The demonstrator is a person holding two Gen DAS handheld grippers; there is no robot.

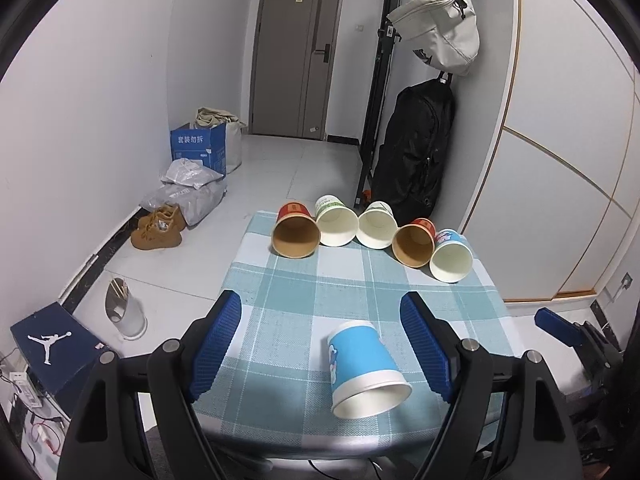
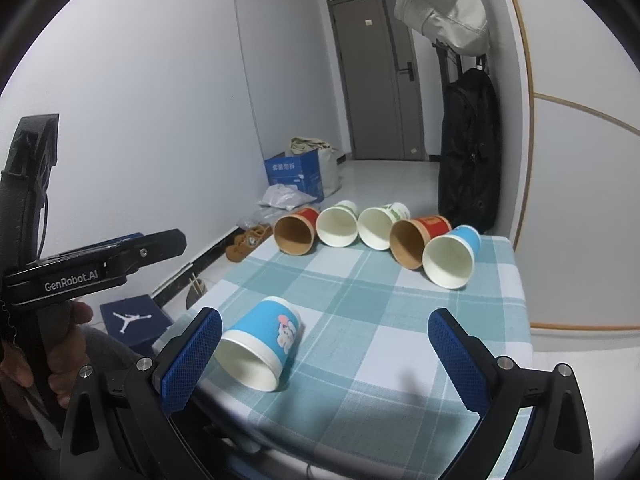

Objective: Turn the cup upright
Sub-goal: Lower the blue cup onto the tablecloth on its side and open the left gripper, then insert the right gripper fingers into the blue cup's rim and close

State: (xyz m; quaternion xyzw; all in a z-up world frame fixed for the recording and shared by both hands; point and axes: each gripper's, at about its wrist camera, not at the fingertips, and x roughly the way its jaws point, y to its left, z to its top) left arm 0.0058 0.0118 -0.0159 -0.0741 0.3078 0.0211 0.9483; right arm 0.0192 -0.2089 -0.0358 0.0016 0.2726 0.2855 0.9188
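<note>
A blue paper cup (image 1: 364,364) lies on its side on the checked tablecloth (image 1: 304,292), mouth toward the cameras, near the front edge. It also shows in the right wrist view (image 2: 260,344). My left gripper (image 1: 324,340) is open, its blue pads either side of the cup without touching it. My right gripper (image 2: 332,348) is open and empty; the cup lies just inside its left finger (image 2: 192,360). The left gripper's body shows in the right wrist view (image 2: 96,260), held in a hand.
Several more cups lie on their sides in a row at the table's far edge: a red one (image 1: 295,229), two white ones (image 1: 336,221), another red (image 1: 414,242), a blue one (image 1: 451,255). Shoes, boxes and bags sit on the floor to the left. A black backpack (image 1: 412,152) hangs at the right.
</note>
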